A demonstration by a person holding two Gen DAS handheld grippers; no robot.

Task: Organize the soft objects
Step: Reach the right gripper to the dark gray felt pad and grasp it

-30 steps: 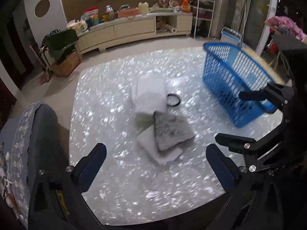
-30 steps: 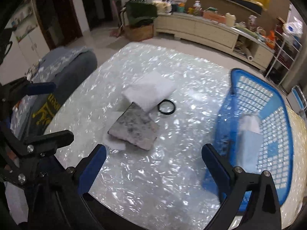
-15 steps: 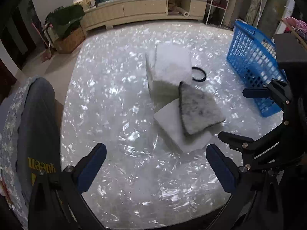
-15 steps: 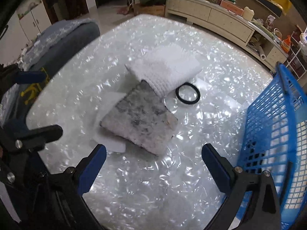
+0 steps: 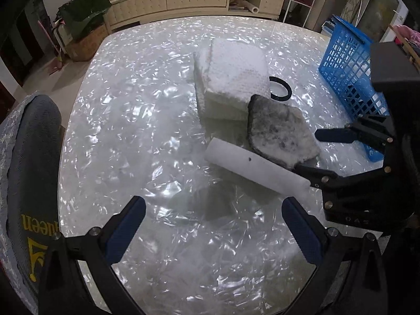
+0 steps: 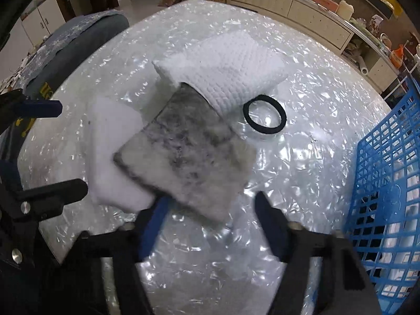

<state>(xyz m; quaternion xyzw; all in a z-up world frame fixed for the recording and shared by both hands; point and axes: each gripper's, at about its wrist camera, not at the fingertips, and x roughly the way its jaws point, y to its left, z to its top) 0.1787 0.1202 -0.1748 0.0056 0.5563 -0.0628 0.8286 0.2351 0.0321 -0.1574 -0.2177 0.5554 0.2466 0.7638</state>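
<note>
A grey mottled fluffy pad (image 6: 189,157) lies on a flat white foam sheet (image 6: 113,152) and leans on a folded white knit cloth (image 6: 223,63). A black hair tie (image 6: 264,117) lies beside them. My right gripper (image 6: 210,207) is open, its jaws either side of the grey pad's near edge. In the left wrist view the grey pad (image 5: 281,134), white sheet (image 5: 257,170), knit cloth (image 5: 233,78) and hair tie (image 5: 282,89) show ahead. My left gripper (image 5: 212,225) is open and empty, short of the sheet.
A blue plastic basket (image 6: 388,183) holding white items stands on the right of the shiny pearl table (image 5: 144,105); it also shows in the left wrist view (image 5: 351,73). A grey chair back (image 5: 29,157) stands at the table's left edge.
Both grippers have moved forward and down toward the pile. The right gripper's jaws have narrowed and now sit around the grey pad's near edge.
</note>
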